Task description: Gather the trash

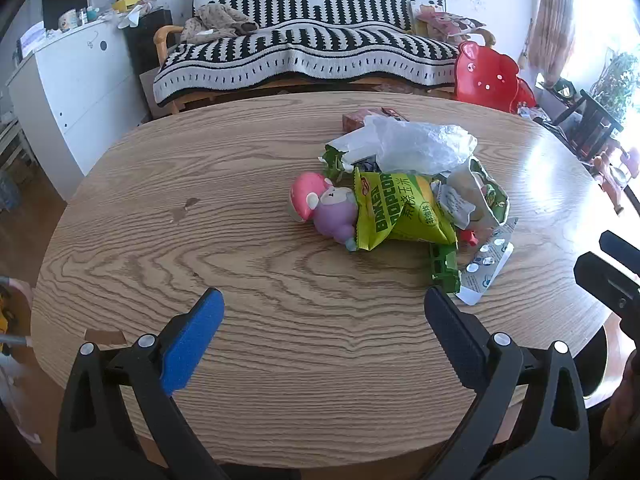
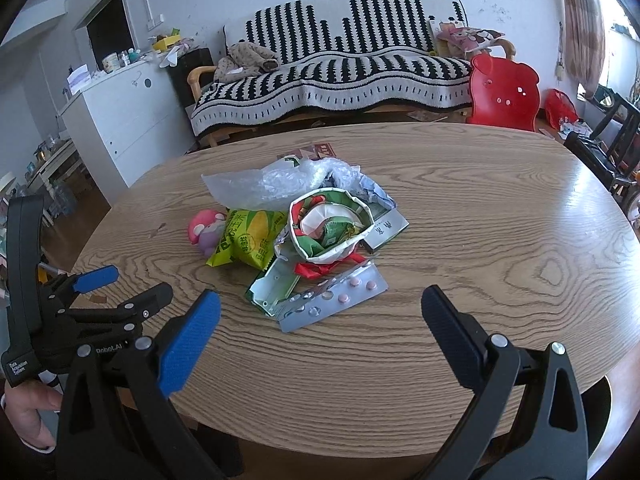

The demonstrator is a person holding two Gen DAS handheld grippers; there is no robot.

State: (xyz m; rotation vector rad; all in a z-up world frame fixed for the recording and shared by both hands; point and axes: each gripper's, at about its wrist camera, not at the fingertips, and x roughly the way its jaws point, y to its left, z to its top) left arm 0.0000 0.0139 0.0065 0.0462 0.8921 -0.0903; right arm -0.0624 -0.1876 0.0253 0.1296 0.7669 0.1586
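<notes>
Trash heap: popcorn bag [image 1: 400, 210], plastic bag [image 1: 416, 144], pill strip [image 2: 336, 300] mid-counter [image 1: 240, 220], twelve o'clock of both tongs [image 1: 324, 312] [image 2: 320, 312], spread wide, empty; risk: pink toy [image 1: 324, 208] grabbed along, touching popcorn bag.

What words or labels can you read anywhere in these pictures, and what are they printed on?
"BAKED POPCORN": green popcorn bag, beside Chinese characters I won't transcribe.
"Robot.AI" and "Data Acquisition System": left gripper body.
Too blurred to read: white box, red box, blister pack.
</notes>
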